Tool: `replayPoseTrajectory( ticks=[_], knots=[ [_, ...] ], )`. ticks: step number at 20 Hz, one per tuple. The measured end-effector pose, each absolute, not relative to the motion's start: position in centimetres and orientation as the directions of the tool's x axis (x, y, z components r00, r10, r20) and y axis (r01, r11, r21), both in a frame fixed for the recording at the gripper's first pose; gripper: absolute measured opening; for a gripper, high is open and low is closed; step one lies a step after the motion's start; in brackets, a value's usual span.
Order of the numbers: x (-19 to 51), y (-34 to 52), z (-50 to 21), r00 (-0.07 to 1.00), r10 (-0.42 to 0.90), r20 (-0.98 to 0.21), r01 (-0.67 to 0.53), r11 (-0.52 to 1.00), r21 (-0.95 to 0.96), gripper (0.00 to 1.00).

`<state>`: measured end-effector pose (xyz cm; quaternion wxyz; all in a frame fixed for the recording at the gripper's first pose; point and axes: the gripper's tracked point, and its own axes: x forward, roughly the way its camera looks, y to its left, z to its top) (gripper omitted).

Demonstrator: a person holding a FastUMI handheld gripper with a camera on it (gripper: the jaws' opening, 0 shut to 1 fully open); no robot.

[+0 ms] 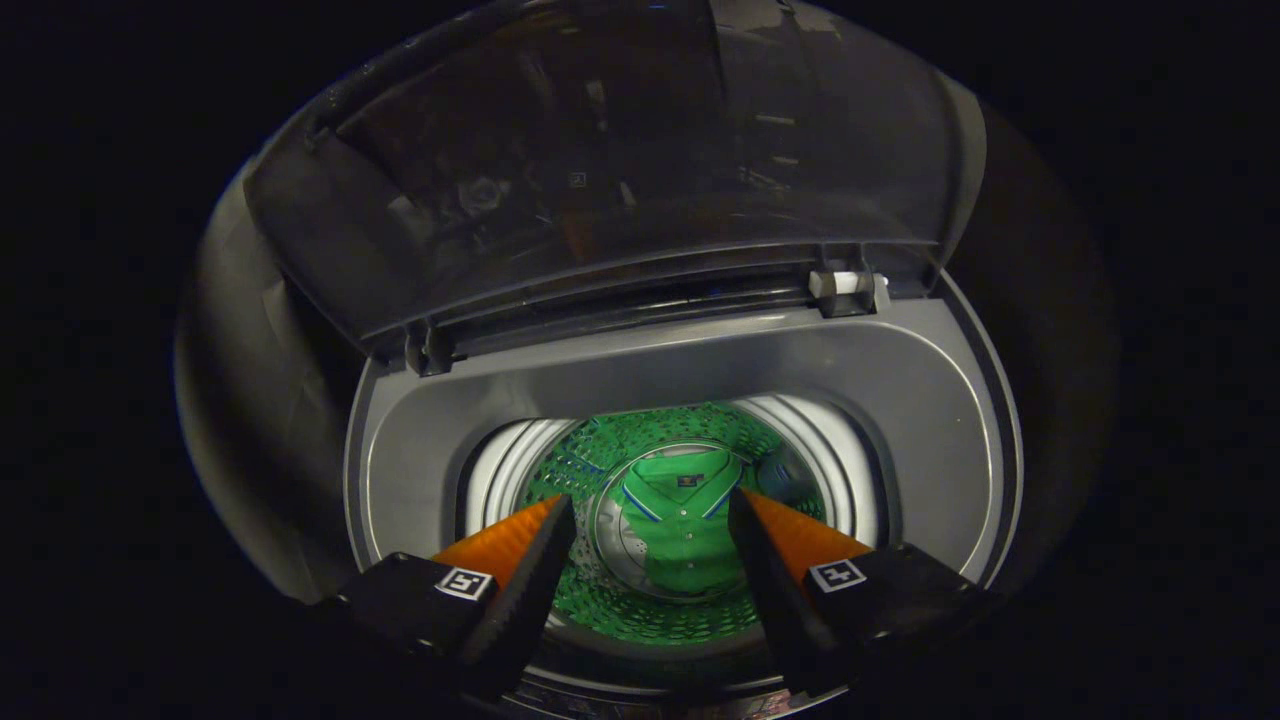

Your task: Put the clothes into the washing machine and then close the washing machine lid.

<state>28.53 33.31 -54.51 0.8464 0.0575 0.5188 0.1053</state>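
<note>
The fingers (650, 560) stand wide apart and empty above the washing machine (680, 370). The green shirt (682, 520) lies down in the drum, probably flat on its bottom. The lid (600, 170) stands raised beyond the fingers, hinged at the far rim, so closing it means reaching up past the opening.

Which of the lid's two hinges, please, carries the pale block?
The hinge beyond the right finger; the other hinge is plain dark grey.
</note>
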Motion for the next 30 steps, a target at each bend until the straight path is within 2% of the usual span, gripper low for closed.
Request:
replayPoseTrajectory(
  ticks=[9,19,26,30],
  knots=[
    [29.5,33.2,-45.9,0.552,0.273,-0.788,-0.173,0.962,0.212,0.99],
    [35.0,33.8,-34.3,0.702,0.322,-0.635,-0.241,0.947,0.214,0.99],
    [39.4,34.1,-30.6,0.800,0.324,-0.505,-0.278,0.946,0.167,0.99],
    [41.3,33.4,-30.1,0.821,0.301,-0.485,-0.274,0.953,0.129,0.99]
  ],
)
